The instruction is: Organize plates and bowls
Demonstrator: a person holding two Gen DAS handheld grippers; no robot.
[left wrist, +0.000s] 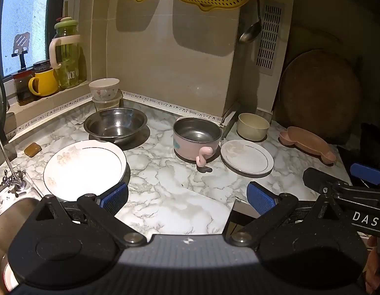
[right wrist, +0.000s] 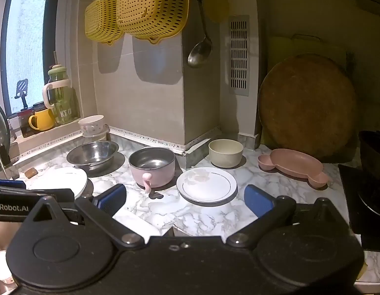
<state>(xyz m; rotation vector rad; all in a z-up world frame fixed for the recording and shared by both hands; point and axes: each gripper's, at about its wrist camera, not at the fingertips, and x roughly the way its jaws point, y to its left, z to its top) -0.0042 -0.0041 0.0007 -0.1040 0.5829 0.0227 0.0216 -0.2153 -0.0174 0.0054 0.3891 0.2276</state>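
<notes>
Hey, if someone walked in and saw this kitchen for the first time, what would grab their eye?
Probably the two yellow colanders hanging on the wall above the marble counter. Next, the brightly lit large white plate near the sink, then the pink handled pot beside a small white plate, all ahead of the open left gripper and right gripper.

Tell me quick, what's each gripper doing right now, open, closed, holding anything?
Left gripper: open, holding nothing, above the marble counter.
Right gripper: open, holding nothing, facing the small white plate.
</notes>
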